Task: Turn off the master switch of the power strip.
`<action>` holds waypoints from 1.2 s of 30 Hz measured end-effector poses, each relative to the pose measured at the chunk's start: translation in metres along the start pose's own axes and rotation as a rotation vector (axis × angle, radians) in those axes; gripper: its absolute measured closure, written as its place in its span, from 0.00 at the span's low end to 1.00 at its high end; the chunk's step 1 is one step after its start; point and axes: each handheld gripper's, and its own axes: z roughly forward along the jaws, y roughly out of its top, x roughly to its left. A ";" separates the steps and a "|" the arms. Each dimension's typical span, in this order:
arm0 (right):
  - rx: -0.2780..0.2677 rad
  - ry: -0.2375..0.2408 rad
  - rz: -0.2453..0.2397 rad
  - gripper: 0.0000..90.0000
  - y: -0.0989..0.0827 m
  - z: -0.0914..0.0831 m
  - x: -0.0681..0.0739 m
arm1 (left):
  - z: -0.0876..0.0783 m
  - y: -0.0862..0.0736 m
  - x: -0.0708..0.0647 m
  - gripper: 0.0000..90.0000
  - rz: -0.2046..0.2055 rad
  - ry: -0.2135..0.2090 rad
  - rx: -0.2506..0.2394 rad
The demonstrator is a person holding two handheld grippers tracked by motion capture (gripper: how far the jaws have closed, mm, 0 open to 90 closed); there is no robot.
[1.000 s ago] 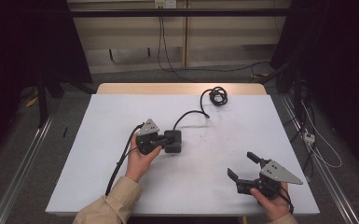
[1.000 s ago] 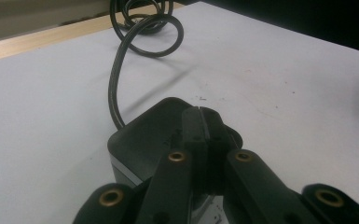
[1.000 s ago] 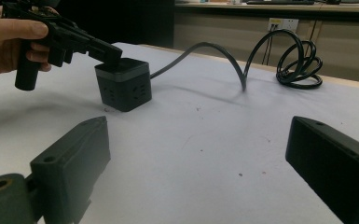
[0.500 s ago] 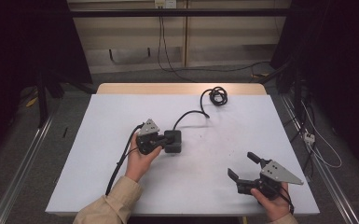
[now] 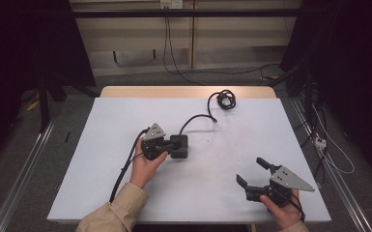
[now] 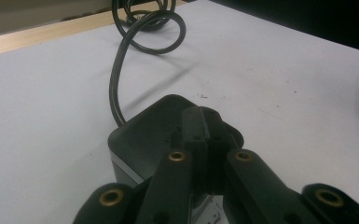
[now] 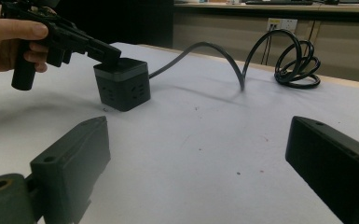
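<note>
A black cube power socket (image 5: 179,146) sits near the middle of the white table (image 5: 101,159), with its black cable (image 5: 195,118) running back to a coil (image 5: 225,99). My left gripper (image 5: 170,145) is shut, jaws pressed together with nothing between them. Its tip rests on the cube's top (image 6: 144,135), as the left gripper view (image 6: 203,116) and the right gripper view (image 7: 109,53) both show. My right gripper (image 5: 251,170) stands wide open near the table's front right, apart from the cube (image 7: 121,86), with bare table between its jaws (image 7: 196,144).
The cable coil (image 7: 298,60) lies at the table's far edge, beside a strip of bare wood (image 5: 183,91). Cables trail on the floor behind and to the right (image 5: 328,150). A metal rail (image 5: 24,174) runs along the left of the table.
</note>
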 end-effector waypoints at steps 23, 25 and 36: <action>0.000 0.000 -0.001 0.07 0.000 0.000 0.000 | 0.002 0.000 0.000 1.00 -0.027 0.001 -0.009; 0.000 0.002 -0.001 0.07 0.000 0.000 0.000 | 0.002 0.000 0.000 1.00 -0.026 0.001 -0.009; -0.001 0.002 -0.002 0.07 0.001 0.001 0.000 | 0.002 0.000 0.000 1.00 -0.027 0.009 -0.014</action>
